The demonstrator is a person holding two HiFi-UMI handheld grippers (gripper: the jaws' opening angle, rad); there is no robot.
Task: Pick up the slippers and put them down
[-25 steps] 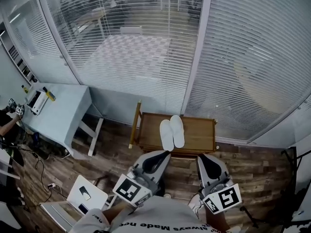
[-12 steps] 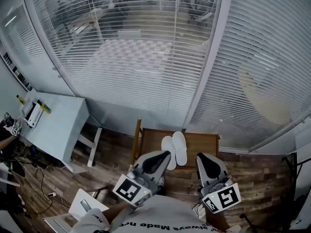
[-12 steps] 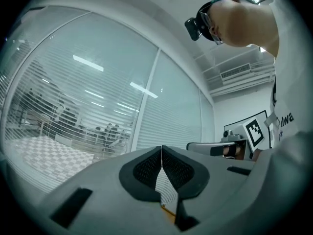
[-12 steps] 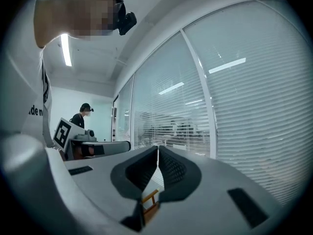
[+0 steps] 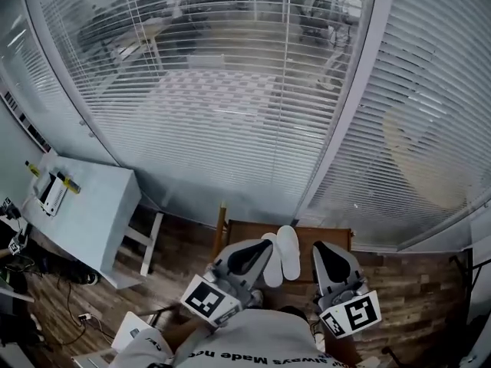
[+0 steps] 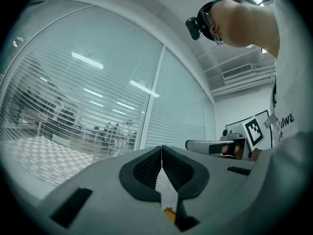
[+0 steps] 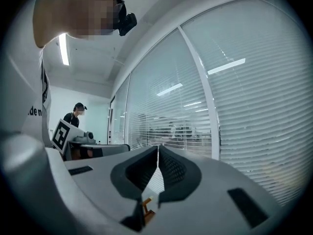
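Observation:
A pair of white slippers (image 5: pixel 288 251) lies side by side on a low wooden table (image 5: pixel 343 238) against the glass wall. The left slipper is partly hidden behind my left gripper (image 5: pixel 259 246), which is shut with nothing in it and held level in front of the table. To the right of the slippers my right gripper (image 5: pixel 325 251) is also shut and holds nothing. In the left gripper view the jaws (image 6: pixel 161 149) meet at the tip, and in the right gripper view the jaws (image 7: pixel 158 148) do the same. Neither of these two views shows the slippers.
A glass wall with white blinds (image 5: pixel 230 98) rises just behind the table. A pale desk (image 5: pixel 88 205) with a small device stands at the left, and a white flat object (image 5: pixel 132 334) lies on the wooden floor at lower left. A person (image 7: pixel 76 113) stands far off.
The table and slippers have come closer and lower in the head view, now right in front of both grippers. Both grippers stayed shut and side by side.

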